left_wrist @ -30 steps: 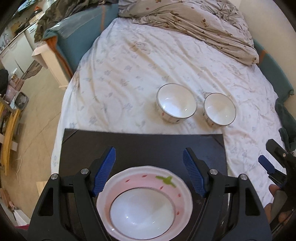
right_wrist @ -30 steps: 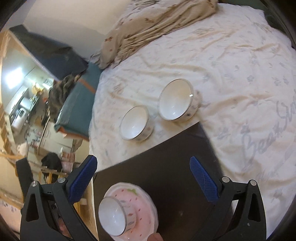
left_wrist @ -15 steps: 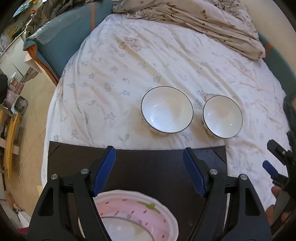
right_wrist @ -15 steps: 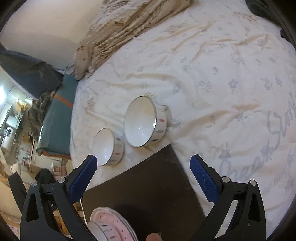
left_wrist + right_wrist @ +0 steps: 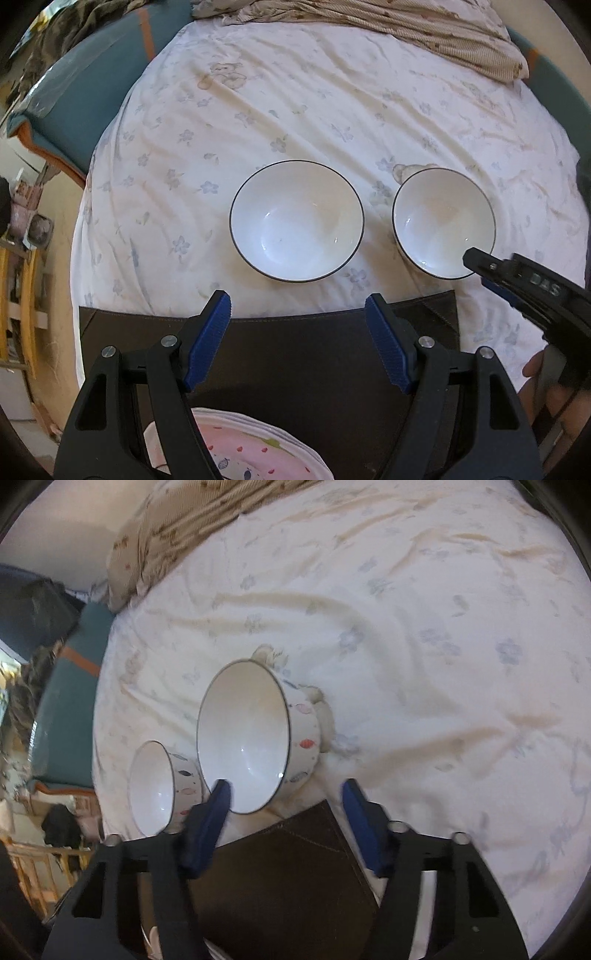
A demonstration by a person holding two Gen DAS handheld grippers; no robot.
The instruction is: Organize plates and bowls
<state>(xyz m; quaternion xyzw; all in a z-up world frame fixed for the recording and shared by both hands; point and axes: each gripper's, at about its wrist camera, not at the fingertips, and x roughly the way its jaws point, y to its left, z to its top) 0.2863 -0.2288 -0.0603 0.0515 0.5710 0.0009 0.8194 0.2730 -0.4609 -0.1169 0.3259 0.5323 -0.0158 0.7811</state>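
Soft daylight fills both views, bright on the sheet (image 5: 295, 110) and dimmer at the dark round fisheye borders, where lines bow strongly. The left wrist view is sharp; small glints sit inside the two bowls (image 5: 297, 220). The right wrist view is smeared by motion, most on the hand-held gripper (image 5: 284, 794) and the sheet's print. The mat (image 5: 295, 354) shows a soft shadow.

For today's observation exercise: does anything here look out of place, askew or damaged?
The two white bowls sit on a rumpled floral bedsheet, an odd, soft base for crockery. Both stand upright and look undamaged; nothing has spilled.
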